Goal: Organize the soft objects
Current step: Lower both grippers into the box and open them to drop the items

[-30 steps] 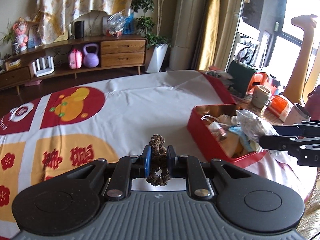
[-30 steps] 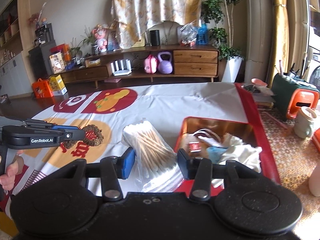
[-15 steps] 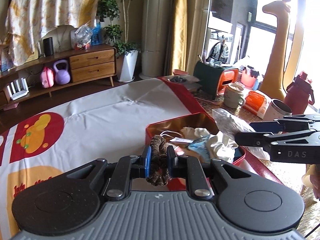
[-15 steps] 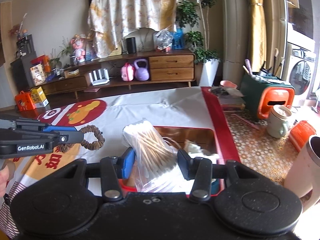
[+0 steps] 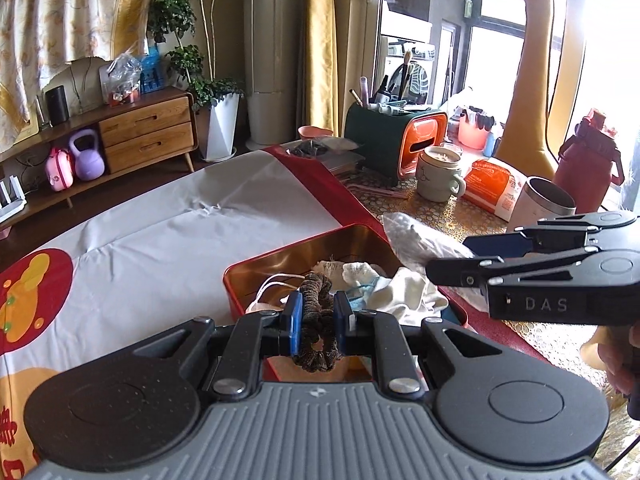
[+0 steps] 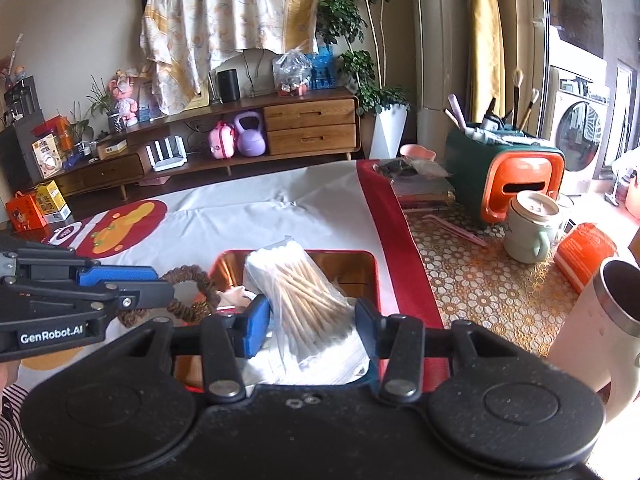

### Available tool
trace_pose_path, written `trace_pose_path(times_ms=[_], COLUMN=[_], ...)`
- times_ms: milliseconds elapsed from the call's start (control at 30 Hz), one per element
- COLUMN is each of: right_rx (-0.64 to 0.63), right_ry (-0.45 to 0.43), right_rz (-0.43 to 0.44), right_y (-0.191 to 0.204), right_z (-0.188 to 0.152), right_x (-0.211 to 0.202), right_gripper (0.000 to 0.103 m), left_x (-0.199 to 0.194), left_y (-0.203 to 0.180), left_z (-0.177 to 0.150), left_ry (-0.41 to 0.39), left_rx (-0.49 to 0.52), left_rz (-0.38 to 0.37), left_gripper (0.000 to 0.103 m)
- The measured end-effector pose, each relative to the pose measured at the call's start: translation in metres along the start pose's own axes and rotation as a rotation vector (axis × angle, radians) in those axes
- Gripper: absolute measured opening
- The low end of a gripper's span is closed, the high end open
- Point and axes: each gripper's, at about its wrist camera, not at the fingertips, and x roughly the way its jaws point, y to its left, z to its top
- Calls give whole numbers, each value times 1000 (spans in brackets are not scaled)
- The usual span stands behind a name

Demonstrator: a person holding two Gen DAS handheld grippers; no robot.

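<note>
My left gripper (image 5: 316, 316) is shut on a brown scrunchie (image 5: 318, 320) and holds it above the near left corner of the red tin box (image 5: 288, 258). From the right wrist view the same scrunchie (image 6: 192, 294) hangs in the left gripper (image 6: 160, 286) beside the box (image 6: 370, 276). My right gripper (image 6: 310, 326) is shut on a clear bag of cotton swabs (image 6: 304, 292), held over the box. Inside the box lie white cloths (image 5: 404, 292), a cable and small items. In the left wrist view the right gripper (image 5: 456, 260) comes in from the right with the bag (image 5: 416, 236).
The box sits on a white, red-edged cloth (image 5: 200, 232). To its right, on a patterned mat, stand a mug (image 6: 530, 226), a steel tumbler (image 6: 600, 320), an orange pack (image 6: 588, 252) and a green-orange organiser (image 6: 508, 172). A wooden sideboard (image 6: 240, 128) lines the far wall.
Both grippers have moved right across the cloth, each keeping its load. The scrunchie now hangs over the box's left corner and the swab bag is over the box.
</note>
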Motion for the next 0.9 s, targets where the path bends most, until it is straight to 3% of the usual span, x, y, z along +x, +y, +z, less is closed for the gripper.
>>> trace_pose_path(times_ms=[400,900], right_rx=[-13,-68], right_ry=[37,112], right_rz=[11,-15], right_y=[-8,0], right_z=[2,0], right_x=[32,65], right_gripper=[45,46], left_x=[63,115], left_y=[2,16], left_z=[20,12], left_ry=[22,86], left_rx=[5,-49], left_rz=[24,9], left_gripper=[16,16])
